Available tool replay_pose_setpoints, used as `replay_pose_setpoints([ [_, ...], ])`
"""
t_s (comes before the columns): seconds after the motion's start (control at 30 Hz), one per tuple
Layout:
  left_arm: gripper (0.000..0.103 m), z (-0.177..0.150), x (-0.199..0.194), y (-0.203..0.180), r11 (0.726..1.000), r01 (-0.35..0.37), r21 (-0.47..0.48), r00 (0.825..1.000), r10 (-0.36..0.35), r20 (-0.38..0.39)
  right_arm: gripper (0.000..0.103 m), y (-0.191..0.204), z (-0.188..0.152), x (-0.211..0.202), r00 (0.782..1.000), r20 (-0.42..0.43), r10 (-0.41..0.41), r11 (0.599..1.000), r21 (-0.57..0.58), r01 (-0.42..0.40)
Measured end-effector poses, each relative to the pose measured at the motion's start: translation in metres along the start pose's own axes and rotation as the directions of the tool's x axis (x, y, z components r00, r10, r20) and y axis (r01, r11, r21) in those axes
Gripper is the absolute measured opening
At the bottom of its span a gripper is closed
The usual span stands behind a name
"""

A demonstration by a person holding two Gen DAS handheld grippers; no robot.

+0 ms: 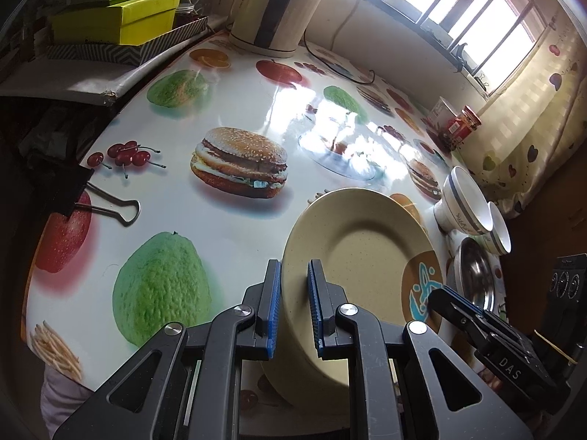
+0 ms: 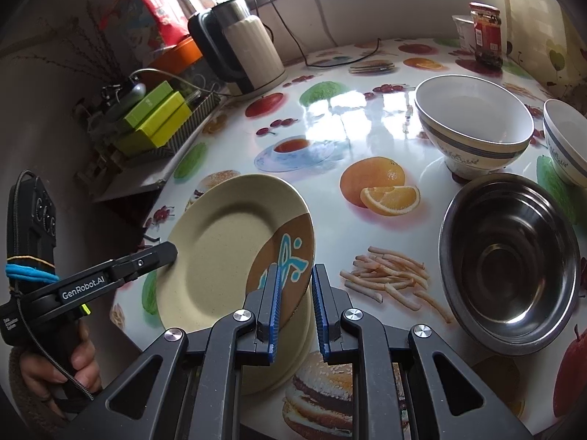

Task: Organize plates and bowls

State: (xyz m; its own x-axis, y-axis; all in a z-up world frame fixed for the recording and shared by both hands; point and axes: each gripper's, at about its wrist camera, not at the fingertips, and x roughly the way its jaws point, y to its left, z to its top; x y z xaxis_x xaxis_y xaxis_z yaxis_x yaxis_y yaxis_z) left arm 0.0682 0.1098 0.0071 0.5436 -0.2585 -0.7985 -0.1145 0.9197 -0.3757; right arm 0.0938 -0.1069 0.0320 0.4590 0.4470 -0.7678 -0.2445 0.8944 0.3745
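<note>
The beige plate is held tilted above the fruit-printed surface, left of the steel bowl. The left tongs pinch one side of its rim; the right tongs pinch the opposite, brown-patterned side.

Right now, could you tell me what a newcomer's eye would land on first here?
The beige plate, gripped at opposite rims by the left gripper and right gripper, above the food-print tablecloth. To its right sit a steel bowl and two white bowls.
</note>
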Motion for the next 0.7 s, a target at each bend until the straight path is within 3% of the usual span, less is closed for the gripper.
replay_pose_setpoints([
  [0.7, 0.015, -0.021, 0.001, 0.01, 1.0, -0.015, -0.021, 1.0, 0.015, -0.022, 0.017, 0.006, -0.019, 0.006, 0.999, -0.04, 0.003, 1.0, -0.015, -0.004],
])
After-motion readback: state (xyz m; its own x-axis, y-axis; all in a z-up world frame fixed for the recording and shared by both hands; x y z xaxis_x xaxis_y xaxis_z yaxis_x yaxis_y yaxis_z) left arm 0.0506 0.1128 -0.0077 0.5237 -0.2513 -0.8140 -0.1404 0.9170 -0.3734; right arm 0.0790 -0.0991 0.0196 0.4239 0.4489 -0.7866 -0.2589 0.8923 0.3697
